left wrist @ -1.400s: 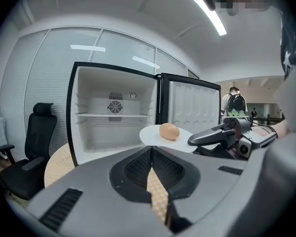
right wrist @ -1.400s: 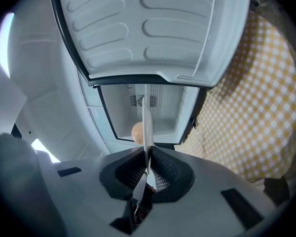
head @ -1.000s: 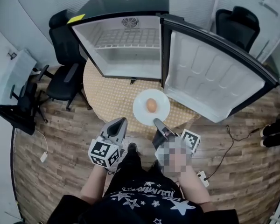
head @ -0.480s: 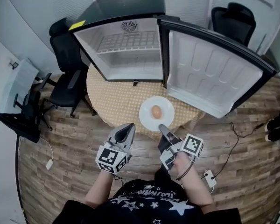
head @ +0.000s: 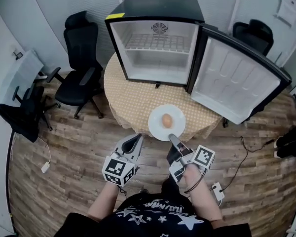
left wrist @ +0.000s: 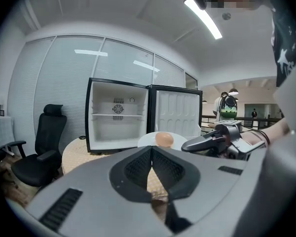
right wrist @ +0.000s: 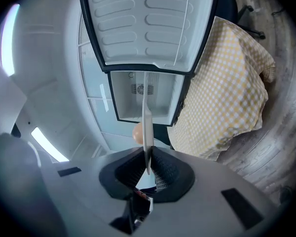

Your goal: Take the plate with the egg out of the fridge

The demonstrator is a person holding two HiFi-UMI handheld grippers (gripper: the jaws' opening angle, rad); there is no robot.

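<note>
Seen from the head view looking steeply down, a black mini fridge [head: 158, 6] stands open on a round table under a yellow checked cloth [head: 126, 98], its shelves bare and its white-lined door [head: 237, 78] swung wide to the right. A white round plate [head: 155, 123] carrying a brown egg [head: 166, 120] is outside the fridge, over the table's near edge; whether it touches the cloth or hangs just above it is hard to tell from here. The right gripper [head: 171, 138] grips the plate's near rim, so the plate lies straight ahead of it, towards the fridge. The left gripper [head: 136, 140] is just beside the plate's left edge, not touching it. Black office chairs [head: 81, 58] stand to the left, and wooden floor [head: 79, 147] lies around the person. From the left gripper view, that gripper's jaws meet at their tips with nothing between them, and the plate and egg sit level beyond, to the right. From the right gripper view, the jaws are closed on the plate's rim, the plate showing edge-on as a thin white line with the egg on its left. Judged from this, the pull away from the table is the right hand's job, keeping the plate level so the egg does not roll.
</note>
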